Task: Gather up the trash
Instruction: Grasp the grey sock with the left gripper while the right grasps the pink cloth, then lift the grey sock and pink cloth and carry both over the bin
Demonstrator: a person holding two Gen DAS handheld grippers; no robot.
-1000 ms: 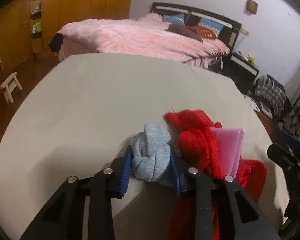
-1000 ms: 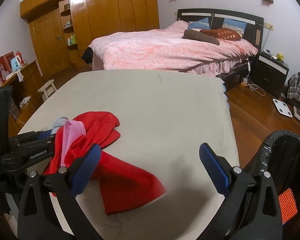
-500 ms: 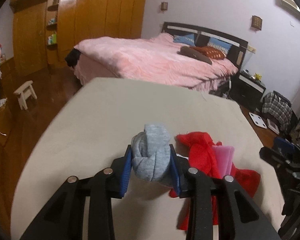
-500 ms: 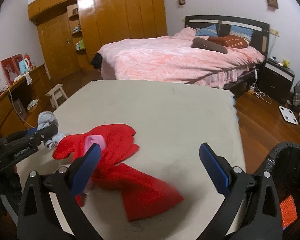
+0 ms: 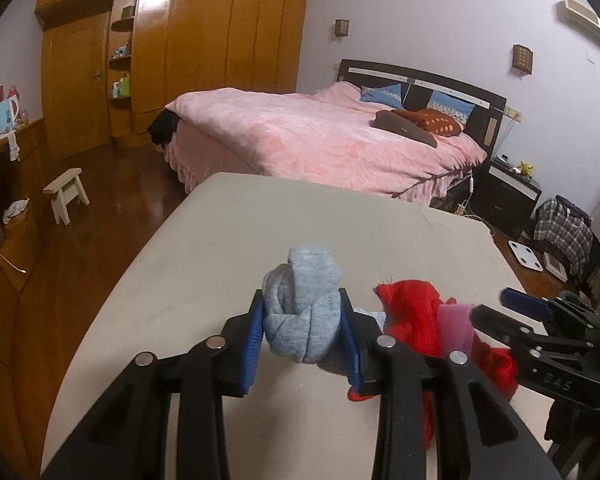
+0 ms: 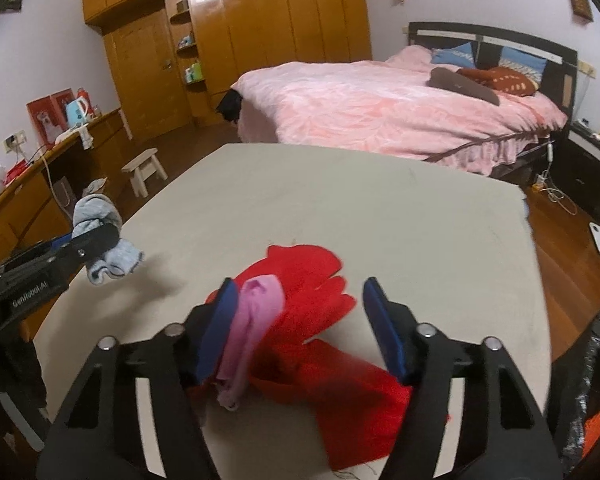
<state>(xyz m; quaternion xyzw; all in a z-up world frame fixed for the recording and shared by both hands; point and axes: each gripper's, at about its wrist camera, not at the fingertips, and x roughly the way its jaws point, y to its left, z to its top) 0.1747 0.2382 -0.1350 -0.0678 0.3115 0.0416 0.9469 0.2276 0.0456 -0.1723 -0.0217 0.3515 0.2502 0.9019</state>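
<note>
My left gripper (image 5: 302,332) is shut on a balled grey sock (image 5: 308,280), held above the beige table (image 5: 260,232). In the right wrist view the grey sock (image 6: 96,208) hangs at the far left in that gripper (image 6: 80,244). A red cloth (image 6: 312,276) lies on the table with a pink sock (image 6: 256,320) on top of it. My right gripper (image 6: 300,304) straddles both and its jaws are closing. Its left pad is against the pink sock, while the right pad stands clear of the cloth.
A black trash bag (image 6: 592,360) stands off the table's right edge. Beyond the table are a pink bed (image 6: 380,104), a small white stool (image 6: 144,168), a wooden wardrobe (image 6: 260,40) and a side counter (image 6: 40,168). Wooden floor surrounds the table.
My right gripper moved left over the red cloth and pink sock and its jaws narrowed. My left gripper lifted the grey sock up and away from the red cloth.
</note>
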